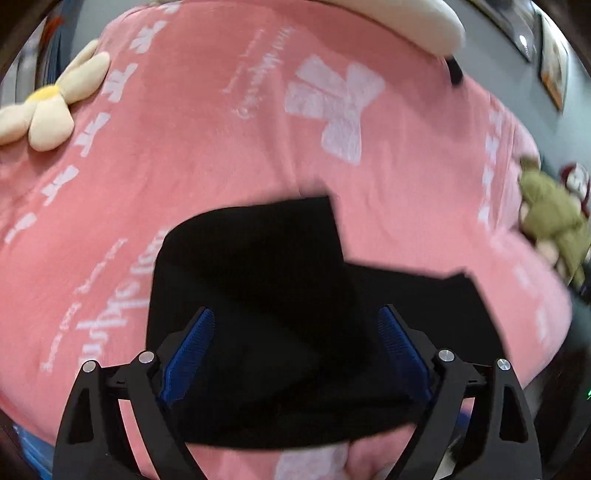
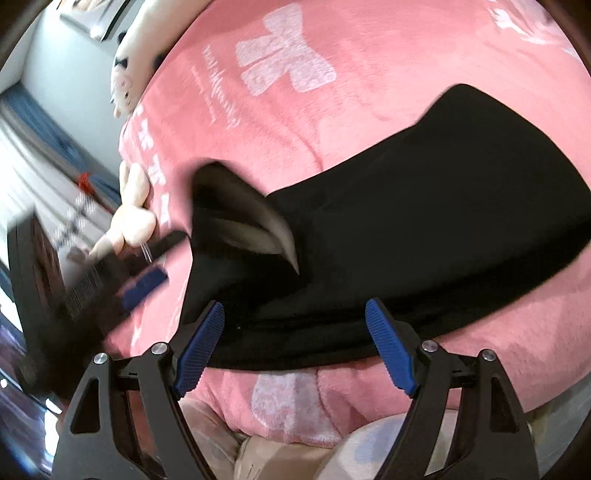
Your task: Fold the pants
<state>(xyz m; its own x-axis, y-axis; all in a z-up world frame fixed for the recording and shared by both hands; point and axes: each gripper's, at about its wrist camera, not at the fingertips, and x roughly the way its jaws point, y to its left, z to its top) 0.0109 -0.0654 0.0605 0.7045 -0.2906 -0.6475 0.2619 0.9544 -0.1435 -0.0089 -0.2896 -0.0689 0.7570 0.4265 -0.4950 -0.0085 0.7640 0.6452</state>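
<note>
Black pants (image 1: 280,295) lie partly folded on a pink blanket (image 1: 221,147) with white bow prints. My left gripper (image 1: 295,325) is open, hovering over the pants' near part, holding nothing. In the right wrist view the pants (image 2: 424,221) stretch from the left to the upper right, with the waist opening (image 2: 240,218) showing a grey lining at the left end. My right gripper (image 2: 295,317) is open above the pants' near edge. The left gripper's blue pad (image 2: 144,288) shows blurred at the left, beside the waist.
A flower-shaped plush (image 1: 48,107) lies at the blanket's left, a white plush (image 1: 406,22) at the far edge, an olive-clad doll (image 1: 550,218) at the right. In the right wrist view a white plush (image 2: 129,77) and a pale plush (image 2: 133,214) lie at the blanket's left edge.
</note>
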